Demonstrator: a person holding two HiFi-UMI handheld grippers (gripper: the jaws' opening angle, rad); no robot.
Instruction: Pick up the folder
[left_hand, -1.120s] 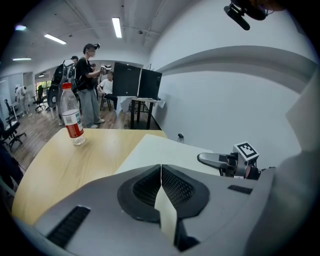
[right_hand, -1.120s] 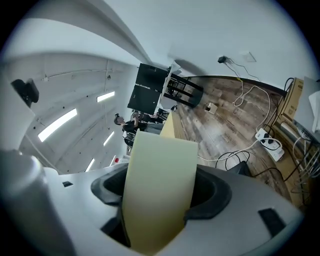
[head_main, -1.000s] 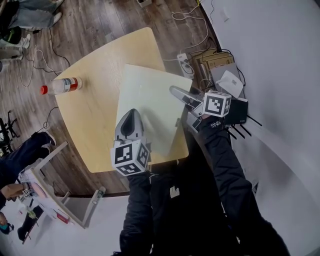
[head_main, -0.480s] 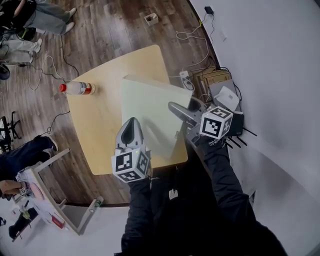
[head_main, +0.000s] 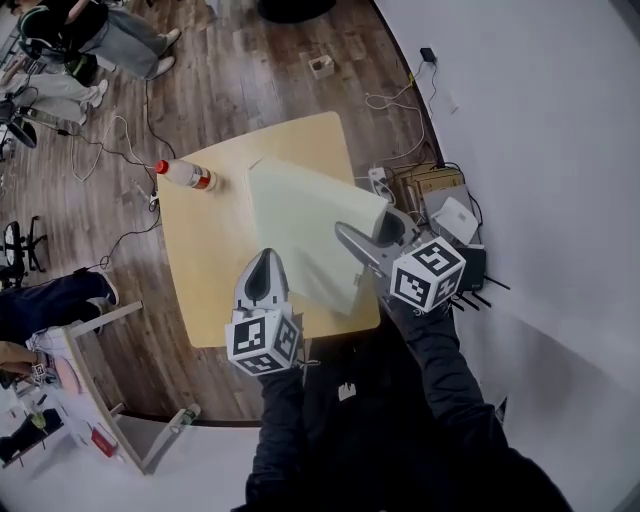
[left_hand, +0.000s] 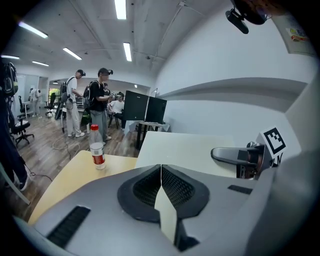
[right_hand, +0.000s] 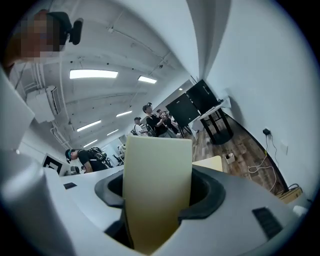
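Both grippers hold a pale cream folder (head_main: 305, 225) tilted above the light wooden table (head_main: 205, 250). My left gripper (head_main: 264, 256) is shut on the folder's near edge; in the left gripper view that thin edge (left_hand: 167, 215) runs between the closed jaws of the left gripper (left_hand: 161, 168). My right gripper (head_main: 346, 233) grips the folder's right side. In the right gripper view the folder (right_hand: 157, 180) stands upright between the pads of the right gripper (right_hand: 156, 202). The right gripper (left_hand: 235, 155) also shows at the folder's far side in the left gripper view.
A plastic bottle with a red cap (head_main: 185, 174) lies on the table's far left part and shows as the bottle (left_hand: 96, 150) in the left gripper view. Boxes, a power strip and cables (head_main: 440, 195) sit on the floor by the white wall at right. People stand at the back.
Both grippers have risen with the folder, which has come up off the table and now tilts. The right gripper has rolled over as it rose.
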